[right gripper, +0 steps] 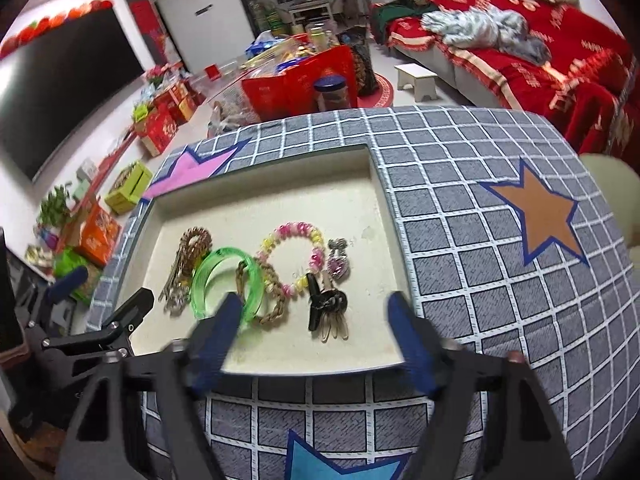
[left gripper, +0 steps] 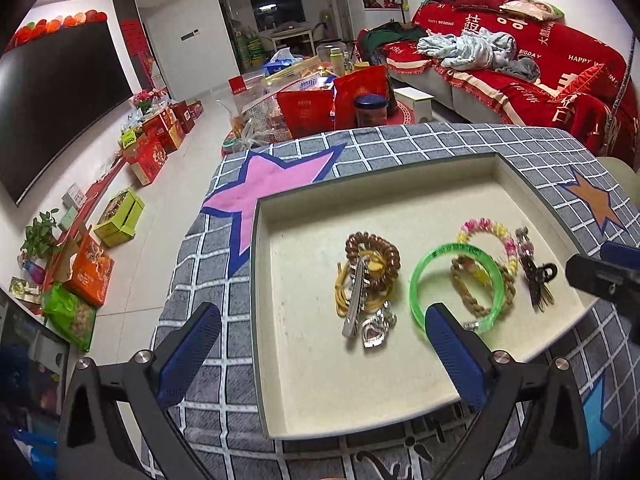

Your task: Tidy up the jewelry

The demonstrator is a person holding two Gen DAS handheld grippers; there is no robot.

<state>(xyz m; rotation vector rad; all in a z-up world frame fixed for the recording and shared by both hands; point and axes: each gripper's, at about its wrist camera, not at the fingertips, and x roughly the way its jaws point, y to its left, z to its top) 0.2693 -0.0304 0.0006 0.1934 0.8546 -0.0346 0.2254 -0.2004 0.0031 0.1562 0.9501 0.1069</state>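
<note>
left gripper (left gripper: 320, 344): we held it wide, empty, near green bangle (left gripper: 456, 280).
right gripper (right gripper: 316, 332): wide, empty, black claw clip (right gripper: 326, 304) between its fingers.

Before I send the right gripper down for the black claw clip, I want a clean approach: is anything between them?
Nothing visible. The right gripper hangs open above the black claw clip; only the pink-and-yellow spiral tie touches the clip's far end.

A table with a grey checked star cloth (left gripper: 420, 140) holds a cream tray (left gripper: 320, 400) near the front.
</note>
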